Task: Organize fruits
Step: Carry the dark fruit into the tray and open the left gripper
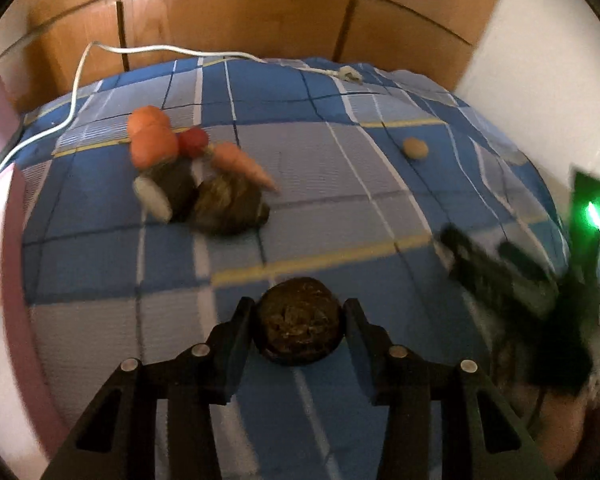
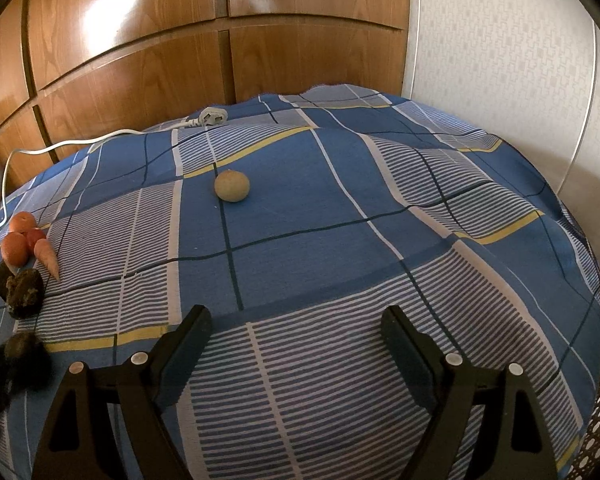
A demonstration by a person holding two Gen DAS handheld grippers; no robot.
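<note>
Brown and bumpy, a round fruit (image 1: 299, 322) sits between the fingers of the left gripper (image 1: 299, 312), which squeezes it on both sides so it can be carried. It is low over the blue checked bed cover (image 1: 320, 184). Far to the left lies the fruit pile (image 1: 196, 172), probably where it belongs. A pale round fruit (image 2: 231, 185) waits alone, far ahead. The right gripper (image 2: 296, 322) tilts down, spread wide, holding nothing.

L tool (image 1: 300, 312) angled down, jaws narrowed round sth | R tool (image 2: 296, 320) angled down, jaws wide, empty
</note>
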